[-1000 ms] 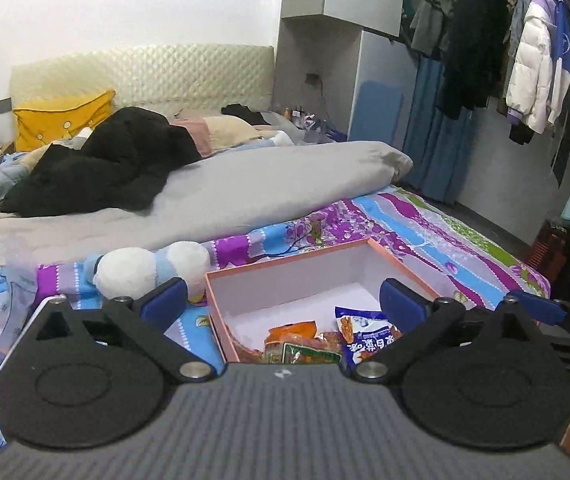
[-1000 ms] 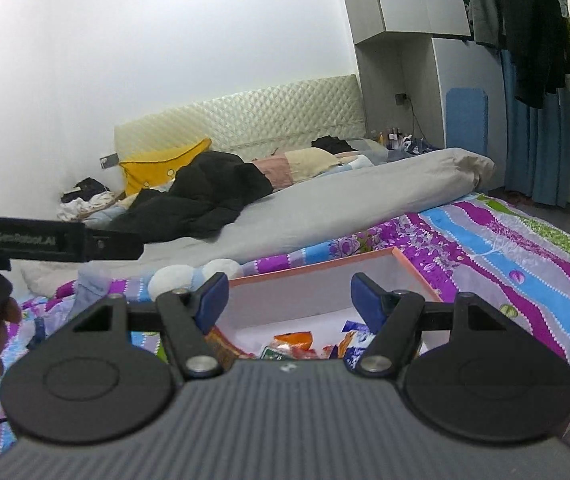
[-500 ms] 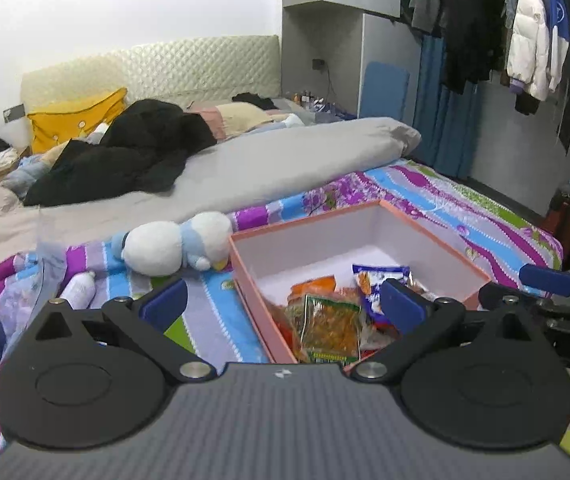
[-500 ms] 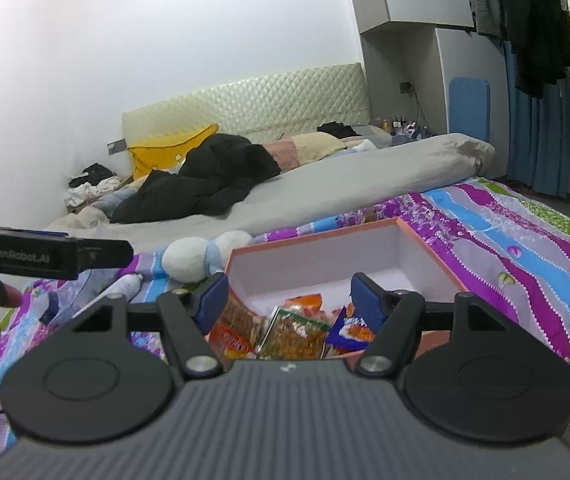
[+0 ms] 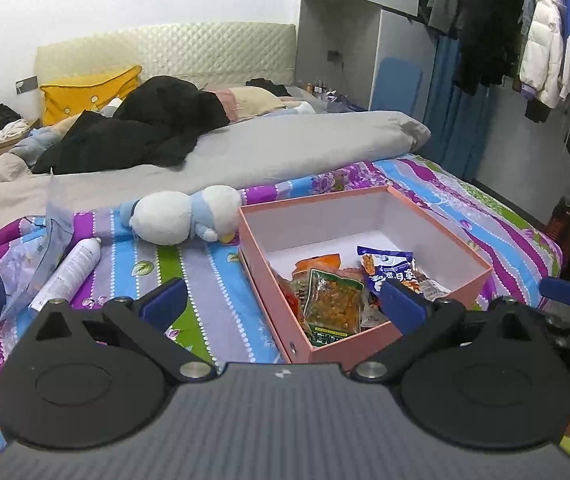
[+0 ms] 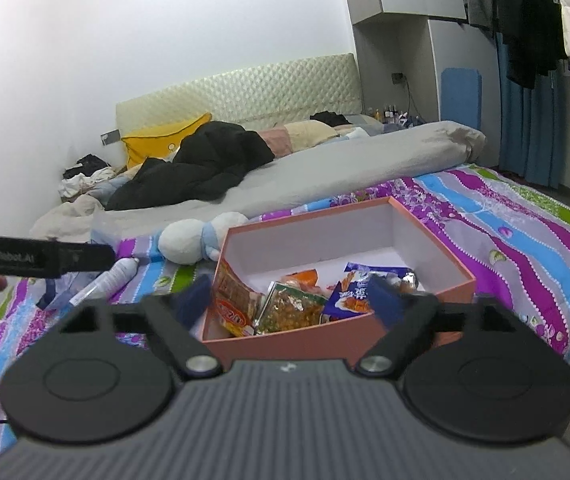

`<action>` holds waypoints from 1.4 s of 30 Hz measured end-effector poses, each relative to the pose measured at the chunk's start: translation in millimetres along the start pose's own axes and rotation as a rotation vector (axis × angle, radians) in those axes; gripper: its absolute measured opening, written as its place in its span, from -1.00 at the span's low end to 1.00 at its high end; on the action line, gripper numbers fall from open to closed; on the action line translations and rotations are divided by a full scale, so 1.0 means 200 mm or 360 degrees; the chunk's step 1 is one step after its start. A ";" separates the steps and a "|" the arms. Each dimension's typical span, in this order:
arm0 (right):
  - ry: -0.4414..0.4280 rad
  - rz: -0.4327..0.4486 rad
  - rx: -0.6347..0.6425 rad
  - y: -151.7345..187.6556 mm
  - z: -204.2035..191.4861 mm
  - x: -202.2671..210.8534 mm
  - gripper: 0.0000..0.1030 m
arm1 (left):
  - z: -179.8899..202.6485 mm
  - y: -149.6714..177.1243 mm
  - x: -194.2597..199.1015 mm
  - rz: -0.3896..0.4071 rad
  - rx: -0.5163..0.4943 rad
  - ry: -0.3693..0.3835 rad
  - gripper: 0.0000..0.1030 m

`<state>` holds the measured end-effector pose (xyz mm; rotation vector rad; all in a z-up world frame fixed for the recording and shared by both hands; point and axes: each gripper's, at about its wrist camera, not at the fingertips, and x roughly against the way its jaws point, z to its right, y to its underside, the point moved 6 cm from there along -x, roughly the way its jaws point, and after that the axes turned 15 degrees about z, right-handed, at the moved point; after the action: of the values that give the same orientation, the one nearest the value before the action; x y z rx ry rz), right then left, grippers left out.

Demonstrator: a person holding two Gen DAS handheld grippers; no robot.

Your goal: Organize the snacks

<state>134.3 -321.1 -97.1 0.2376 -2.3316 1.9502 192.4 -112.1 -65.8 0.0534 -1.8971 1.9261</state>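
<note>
A pink open box (image 5: 437, 216) (image 6: 457, 264) lies on the striped bedspread. Several snack packets lie in its near end: a green-and-orange packet (image 5: 333, 300) (image 6: 289, 308), a blue-and-white packet (image 5: 389, 268) (image 6: 353, 292), an orange one (image 5: 319, 261) and a red-orange one (image 6: 233, 300). My left gripper (image 5: 283, 304) is open and empty, above the box's near left corner. My right gripper (image 6: 291, 300) is open and empty, above the box's near edge.
A white-and-blue plush toy (image 5: 181, 220) (image 6: 193, 240) lies left of the box. A white spray can (image 5: 69, 272) (image 6: 113, 278) and a clear plastic bag (image 5: 51, 224) lie further left. A grey duvet (image 5: 265, 152) and black clothes (image 5: 145, 128) cover the far bed. Clothes (image 5: 545, 40) hang at right.
Both views have risen and tilted down, so the box's inside and the snack packets show more fully. The can and bag at left came into view. Both grippers stay open.
</note>
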 end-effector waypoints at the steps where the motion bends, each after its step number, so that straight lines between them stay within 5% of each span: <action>1: 0.0013 0.0001 0.0000 0.01 0.00 0.00 1.00 | 0.00 0.00 0.00 0.0003 0.0010 -0.0004 1.00; 42: -0.0009 0.0012 -0.0003 0.01 -0.04 -0.02 1.00 | -0.03 -0.01 0.01 -0.0003 0.0095 -0.0028 1.00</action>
<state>136.9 -313.3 -97.7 0.2350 -2.3410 1.9532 193.2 -105.4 -63.6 0.0903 -1.8495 1.9873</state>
